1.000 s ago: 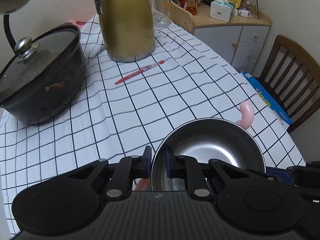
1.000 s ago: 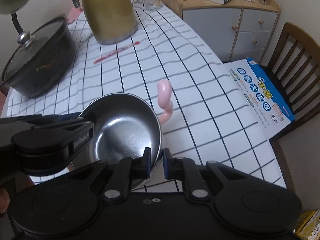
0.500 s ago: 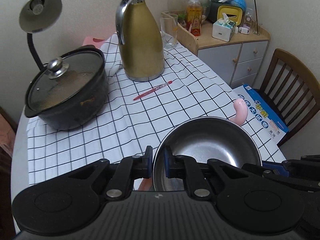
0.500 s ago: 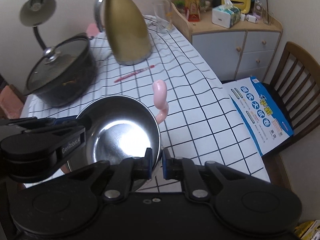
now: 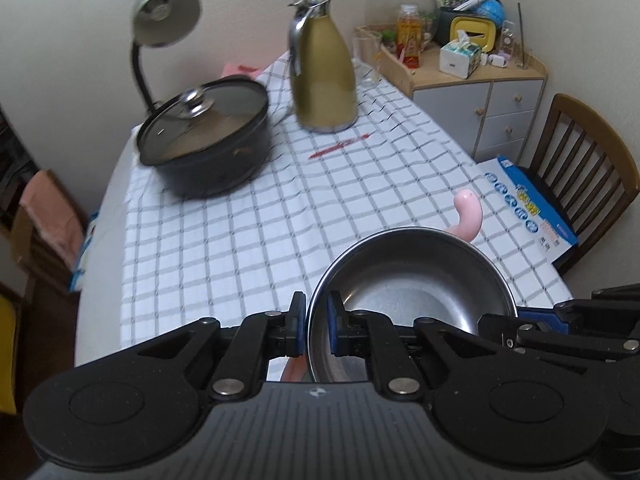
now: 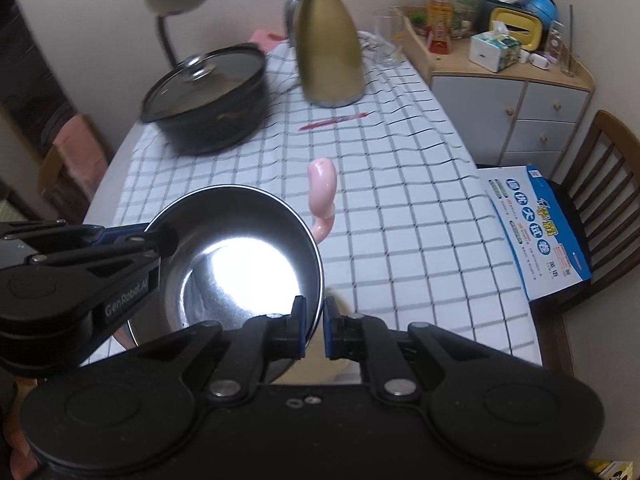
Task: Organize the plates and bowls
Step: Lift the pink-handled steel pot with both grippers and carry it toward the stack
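A steel bowl [image 5: 416,280] is held in the air above the near end of the checked table [image 5: 248,232]. My left gripper [image 5: 316,322] is shut on the bowl's left rim. My right gripper [image 6: 314,320] is shut on the right rim of the same bowl [image 6: 248,264], whose inside glares white. A pink curved object [image 6: 324,196] sticks up behind the bowl's far rim; it also shows in the left wrist view [image 5: 468,216]. What it rests on is hidden.
A black lidded pot [image 5: 208,140] sits at the far left of the table, a gold thermos jug [image 5: 322,68] behind it, a red pen [image 5: 338,146] near the jug. A desk lamp [image 5: 160,28], a cabinet [image 5: 480,92], a wooden chair [image 5: 584,176] with a blue box [image 5: 528,204] surround the table.
Both grippers have risen and pulled back with the bowl, so the table looks farther below and more of the room shows. The grips on the rim are unchanged.
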Action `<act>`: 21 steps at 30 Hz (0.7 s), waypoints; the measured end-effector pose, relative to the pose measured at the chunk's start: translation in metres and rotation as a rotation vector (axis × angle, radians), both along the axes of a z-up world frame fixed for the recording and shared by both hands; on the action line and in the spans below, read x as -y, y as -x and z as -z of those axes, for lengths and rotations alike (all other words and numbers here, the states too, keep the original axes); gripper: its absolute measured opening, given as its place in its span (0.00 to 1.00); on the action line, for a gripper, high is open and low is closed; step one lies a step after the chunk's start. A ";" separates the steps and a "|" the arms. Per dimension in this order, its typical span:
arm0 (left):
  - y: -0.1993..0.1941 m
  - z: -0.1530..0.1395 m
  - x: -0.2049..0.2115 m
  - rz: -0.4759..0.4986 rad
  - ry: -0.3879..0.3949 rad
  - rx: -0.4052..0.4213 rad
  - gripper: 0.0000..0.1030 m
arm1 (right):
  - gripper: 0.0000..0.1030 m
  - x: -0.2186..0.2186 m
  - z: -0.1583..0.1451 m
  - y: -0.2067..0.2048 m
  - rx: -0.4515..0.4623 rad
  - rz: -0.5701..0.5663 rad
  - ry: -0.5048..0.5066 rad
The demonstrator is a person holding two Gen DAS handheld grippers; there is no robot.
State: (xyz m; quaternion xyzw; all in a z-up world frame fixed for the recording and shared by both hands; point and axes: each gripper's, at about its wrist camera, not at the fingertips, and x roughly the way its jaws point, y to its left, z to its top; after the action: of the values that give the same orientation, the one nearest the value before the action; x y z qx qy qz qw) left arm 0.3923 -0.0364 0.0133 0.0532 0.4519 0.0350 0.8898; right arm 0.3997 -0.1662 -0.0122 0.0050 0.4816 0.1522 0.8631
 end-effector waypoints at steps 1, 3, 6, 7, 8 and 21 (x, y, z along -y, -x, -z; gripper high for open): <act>0.010 -0.001 -0.001 -0.008 -0.002 -0.002 0.10 | 0.08 -0.001 -0.001 0.008 -0.001 -0.014 0.000; 0.031 -0.002 -0.003 -0.022 -0.006 -0.003 0.10 | 0.08 -0.003 -0.003 0.025 -0.002 -0.044 0.004; 0.063 -0.002 -0.006 -0.051 -0.010 -0.002 0.10 | 0.08 -0.007 -0.003 0.049 -0.011 -0.086 0.002; 0.073 -0.002 -0.007 -0.061 -0.013 -0.004 0.10 | 0.08 -0.008 -0.002 0.056 -0.014 -0.100 0.003; 0.083 -0.001 -0.008 -0.069 -0.015 -0.007 0.10 | 0.08 -0.010 -0.001 0.066 -0.018 -0.114 0.002; 0.190 0.021 -0.038 -0.204 0.002 -0.062 0.10 | 0.09 -0.042 0.021 0.156 -0.067 -0.286 0.016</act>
State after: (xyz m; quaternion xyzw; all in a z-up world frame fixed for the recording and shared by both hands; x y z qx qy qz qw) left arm 0.2023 0.0017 -0.0076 0.0072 0.4823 0.1232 0.8673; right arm 0.2441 -0.1239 -0.0334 -0.0657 0.5070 0.2695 0.8161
